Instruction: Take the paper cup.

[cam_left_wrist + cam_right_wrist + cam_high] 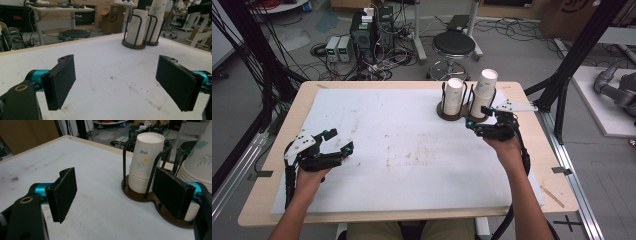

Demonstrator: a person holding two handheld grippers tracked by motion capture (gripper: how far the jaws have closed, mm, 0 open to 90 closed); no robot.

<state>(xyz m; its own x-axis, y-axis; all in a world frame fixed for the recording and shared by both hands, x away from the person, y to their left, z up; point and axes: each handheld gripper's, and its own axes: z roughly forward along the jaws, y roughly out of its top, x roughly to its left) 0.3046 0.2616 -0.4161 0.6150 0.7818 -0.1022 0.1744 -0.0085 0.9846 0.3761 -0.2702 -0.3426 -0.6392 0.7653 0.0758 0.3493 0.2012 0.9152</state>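
The left gripper [337, 141] has a black frame with a grey three-cornered plate on top, and this plate carries several small dark holes. The right gripper [476, 119] is built the same way, with its own pale plate. Both have flat black rectangular jaws with a rough, textured face. Each jaw sits on a short turquoise metal cylinder. A brass-coloured ring is set in the black link near the camera. A thick black ribbed cable trails from each gripper. The forearms are bare, and the trousers seem khaki.
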